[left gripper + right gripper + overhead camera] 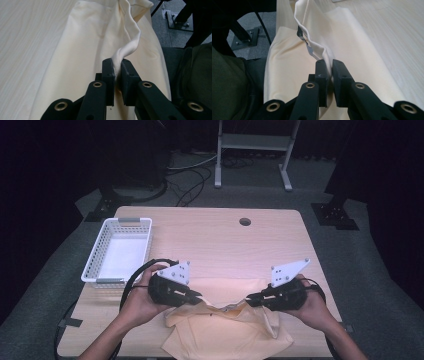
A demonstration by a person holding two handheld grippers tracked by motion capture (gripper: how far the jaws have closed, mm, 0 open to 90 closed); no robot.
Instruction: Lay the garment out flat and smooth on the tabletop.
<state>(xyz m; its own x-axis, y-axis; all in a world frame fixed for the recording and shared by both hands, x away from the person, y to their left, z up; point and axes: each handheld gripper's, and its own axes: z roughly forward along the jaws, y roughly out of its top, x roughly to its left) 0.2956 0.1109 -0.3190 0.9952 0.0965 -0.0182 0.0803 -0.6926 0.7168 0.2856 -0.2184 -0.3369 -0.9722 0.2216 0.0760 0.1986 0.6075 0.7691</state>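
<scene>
High view: a cream-coloured shirt (227,332) lies at the lower centre of the frame on the near edge of the worktop (210,232), with its neck end raised between the two hands. The left gripper (199,296) pinches the cloth at the left of that raised edge and the right gripper (248,299) pinches it at the right; the fabric sags in a shallow dip between them. In the left gripper view the jaws are pressed together on a twisted fold of the shirt (82,50), and in the right gripper view they clamp a fold of the shirt (342,37) close to a small label (302,37) (likely the collar tag). To do this lift well, I judge both hands should rise level and together, drawing gently apart so the edge goes taut without twisting, and the pinches should stay firm, since each bite of fabric is thin. A white basket (120,251) stands at the left of the frame, well apart from the shirt.
</scene>
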